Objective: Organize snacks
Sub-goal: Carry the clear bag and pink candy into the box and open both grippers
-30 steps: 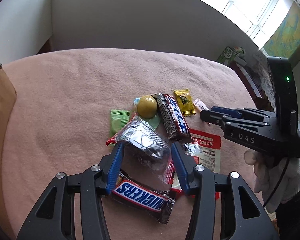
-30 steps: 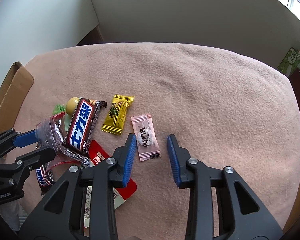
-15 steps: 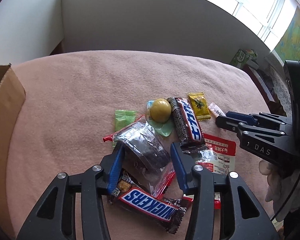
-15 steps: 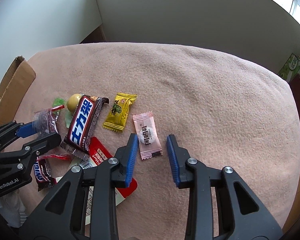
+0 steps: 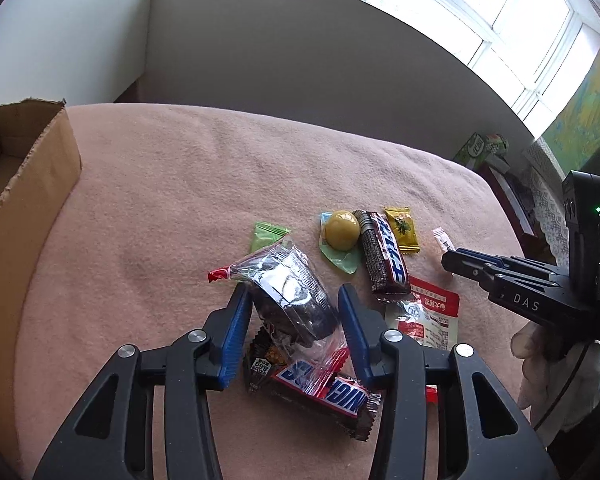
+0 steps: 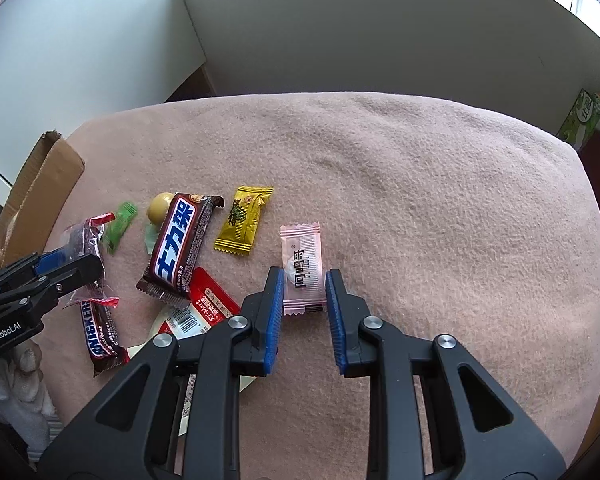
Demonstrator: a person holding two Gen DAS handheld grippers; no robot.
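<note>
Pink fleece blanket covers the tabletop; snacks lie scattered on it. Left gripper: jaws have just been closing, and now clamp a clear cellophane packet with dark contents, which lies tilted between the blue pads and touches both. Its near end overlaps a Snickers bar lying flat just under the jaws. Right gripper: jaws have just closed on the near half of a pink wrapped candy; both pads meet its long edges, and the far half sticks out past the fingertips. A yellow candy sits just left of it, apart. A cardboard box stands at the left edge of the blanket.
</note>
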